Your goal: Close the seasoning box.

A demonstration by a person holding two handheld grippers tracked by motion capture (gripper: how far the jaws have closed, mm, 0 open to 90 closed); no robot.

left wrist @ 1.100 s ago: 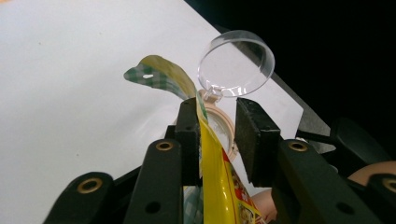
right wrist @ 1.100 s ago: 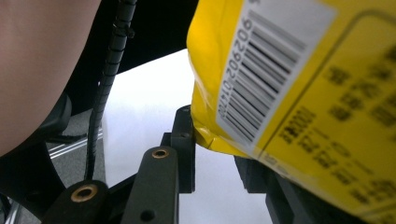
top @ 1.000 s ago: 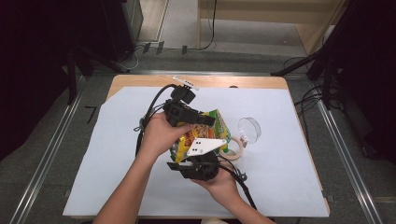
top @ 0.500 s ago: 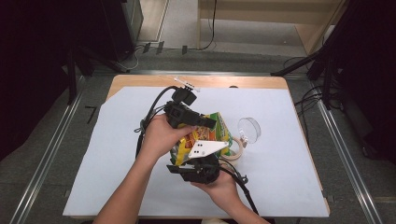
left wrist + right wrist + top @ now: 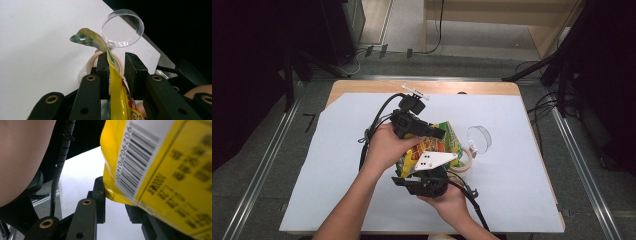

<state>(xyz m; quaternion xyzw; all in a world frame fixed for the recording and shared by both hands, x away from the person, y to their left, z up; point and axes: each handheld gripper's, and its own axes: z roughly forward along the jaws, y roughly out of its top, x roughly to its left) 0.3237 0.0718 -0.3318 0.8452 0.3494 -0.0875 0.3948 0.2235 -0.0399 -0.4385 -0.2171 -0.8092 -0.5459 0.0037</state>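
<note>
A yellow and green snack bag [image 5: 443,144] is held up over the white sheet between both grippers. My left gripper [image 5: 437,134] comes in from the upper left. In the left gripper view its jaws [image 5: 117,72] stand close around the bag's top seam [image 5: 117,92], which lies against the left pad. My right gripper [image 5: 427,172], with its white plate on top, reaches the bag from below. In the right gripper view the barcode corner of the bag [image 5: 162,170] sits in the right gripper [image 5: 116,202], touching the left jaw and hiding the right one.
A roll of beige tape [image 5: 463,163] lies just right of the bag, and a clear round lid [image 5: 478,138] sits beyond it. A white sheet [image 5: 337,150] covers the wooden table. Cables trail from both grippers; a small white tag [image 5: 415,91] lies at the table's far edge.
</note>
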